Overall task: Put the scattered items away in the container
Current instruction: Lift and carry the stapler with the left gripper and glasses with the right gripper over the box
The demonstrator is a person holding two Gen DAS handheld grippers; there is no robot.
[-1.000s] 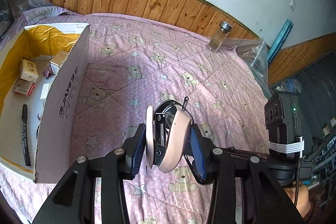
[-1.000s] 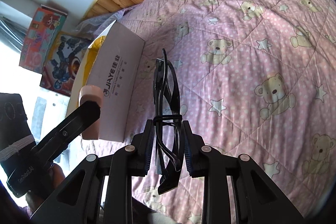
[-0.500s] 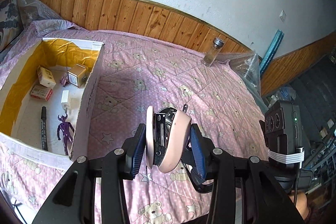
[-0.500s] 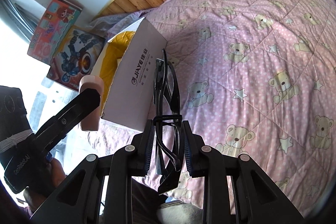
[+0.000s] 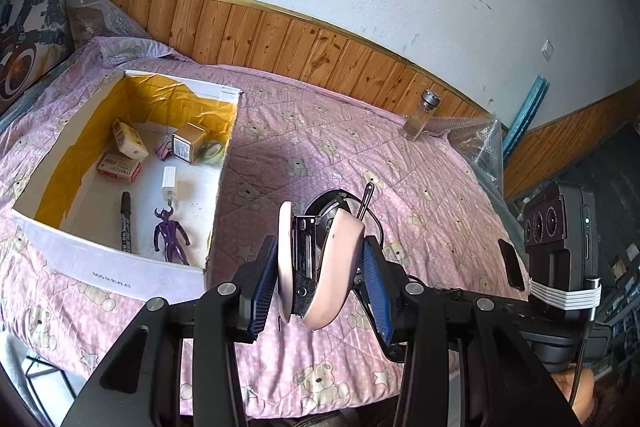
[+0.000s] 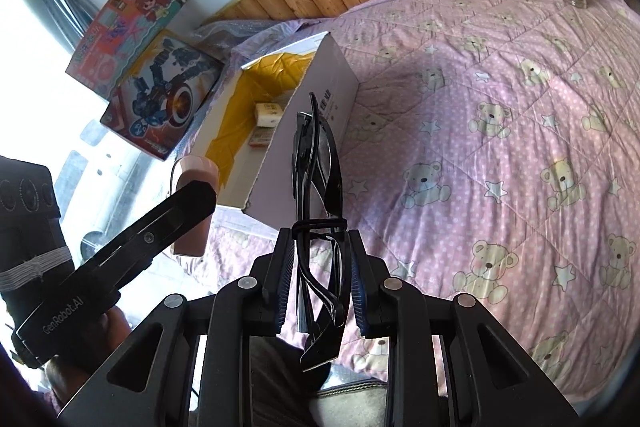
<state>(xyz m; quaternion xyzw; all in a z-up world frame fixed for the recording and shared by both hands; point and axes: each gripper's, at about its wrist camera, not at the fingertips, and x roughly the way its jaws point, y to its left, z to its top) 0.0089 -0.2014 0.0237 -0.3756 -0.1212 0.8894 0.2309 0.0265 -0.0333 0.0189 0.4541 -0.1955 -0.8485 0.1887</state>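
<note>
The white cardboard box with the yellow lining (image 5: 132, 267) sits on the pink teddy-bear quilt (image 5: 320, 147), off to the left of our left gripper (image 5: 320, 279). It's already got stuff in it: a purple toy figure (image 5: 171, 241), a black marker pen (image 5: 126, 223), a small white plug-like piece (image 5: 169, 183), a gold-coloured cube box (image 5: 187, 147), a roll of pale green tape (image 5: 212, 151) and a couple of little cartons.

We've got the left gripper clamped on a pale pink stapler (image 5: 316, 267), held up above the quilt and to the right of the box, not over it. Our right gripper (image 6: 318, 283) is squeezing a folded pair of black-framed glasses (image 6: 316, 187), which stick up and forward from between the pads, held above the quilt with the box's white side wall right behind them in the right wrist view.

At the far edge of the quilt, by the wooden wall panelling (image 5: 320, 51), a clear glass jar with a metal lid (image 5: 420, 115) stands upright, well apart from the box. Two colourful toy boxes (image 6: 152, 67) lean against the wall beyond the box.
</note>
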